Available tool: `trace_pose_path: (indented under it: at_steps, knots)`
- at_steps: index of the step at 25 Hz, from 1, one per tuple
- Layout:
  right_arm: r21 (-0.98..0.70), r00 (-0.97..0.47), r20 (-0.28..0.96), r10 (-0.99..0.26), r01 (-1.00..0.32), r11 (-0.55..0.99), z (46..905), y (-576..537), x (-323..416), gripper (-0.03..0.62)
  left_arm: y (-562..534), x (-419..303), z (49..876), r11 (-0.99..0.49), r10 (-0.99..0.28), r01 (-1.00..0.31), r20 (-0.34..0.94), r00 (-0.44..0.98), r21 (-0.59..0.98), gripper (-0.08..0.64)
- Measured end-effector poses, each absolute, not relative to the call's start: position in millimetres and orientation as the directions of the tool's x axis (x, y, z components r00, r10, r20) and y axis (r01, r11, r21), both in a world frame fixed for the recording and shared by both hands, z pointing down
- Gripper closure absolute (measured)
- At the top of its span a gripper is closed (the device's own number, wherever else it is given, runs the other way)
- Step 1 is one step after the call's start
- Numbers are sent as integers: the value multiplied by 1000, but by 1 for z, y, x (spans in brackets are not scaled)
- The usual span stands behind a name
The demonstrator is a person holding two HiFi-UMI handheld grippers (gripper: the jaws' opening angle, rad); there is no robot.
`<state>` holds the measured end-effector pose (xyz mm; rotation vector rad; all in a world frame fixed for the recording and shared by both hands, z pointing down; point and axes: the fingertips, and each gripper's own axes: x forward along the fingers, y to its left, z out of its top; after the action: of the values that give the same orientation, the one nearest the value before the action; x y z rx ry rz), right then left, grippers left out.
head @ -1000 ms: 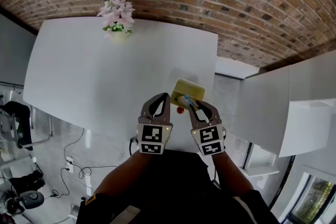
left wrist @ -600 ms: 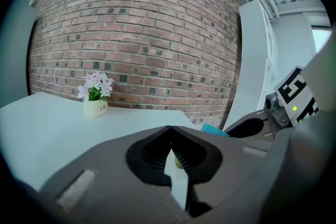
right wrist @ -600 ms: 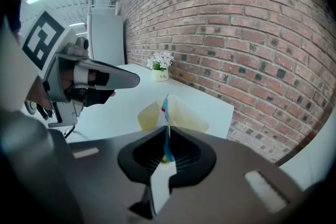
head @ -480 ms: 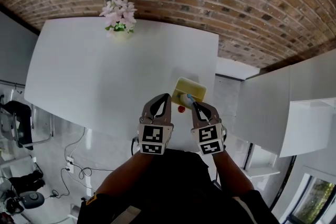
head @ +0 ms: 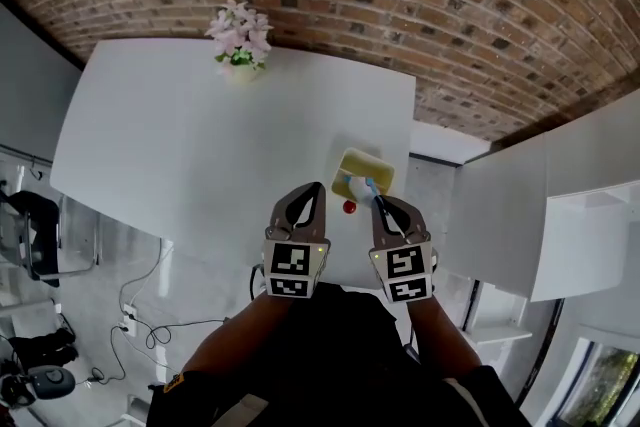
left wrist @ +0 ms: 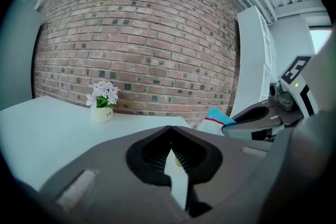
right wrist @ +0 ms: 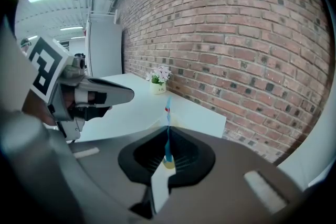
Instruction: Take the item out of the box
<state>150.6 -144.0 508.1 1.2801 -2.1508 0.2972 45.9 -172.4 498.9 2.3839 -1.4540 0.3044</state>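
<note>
A small yellow box (head: 368, 169) sits open near the table's right front corner. A thin blue-and-white packet (head: 360, 186) with a red stripe sticks up over the box's near edge, and my right gripper (head: 376, 199) is shut on its near end. In the right gripper view the packet (right wrist: 167, 122) stands edge-on between the closed jaws of the right gripper (right wrist: 168, 129). My left gripper (head: 319, 185) hovers just left of the box, shut and holding nothing. The left gripper view shows the packet (left wrist: 217, 116) and the right gripper (left wrist: 227, 127) to the right of the left gripper (left wrist: 169, 128).
A small red object (head: 348, 207) lies on the white table (head: 200, 145) between the two grippers. A pot of pink flowers (head: 240, 40) stands at the table's far edge by the brick wall. White cabinets (head: 520, 195) stand to the right of the table.
My right gripper's jaws have closed on the packet, which earlier lay between open jaws. The left gripper has stayed beside the box.
</note>
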Motion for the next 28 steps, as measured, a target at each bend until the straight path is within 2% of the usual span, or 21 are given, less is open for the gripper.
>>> trace_pose_path:
  at_steps: [12, 28]
  knots:
    - [120, -334, 505, -796, -886, 448, 458, -121, 132, 591, -140, 15, 459, -414, -854, -900, 284, 436, 136, 555]
    - [60, -483, 465, -742, -819, 571, 436, -72, 44, 591, -80, -69, 437, -270, -918, -955, 268, 293, 121, 555]
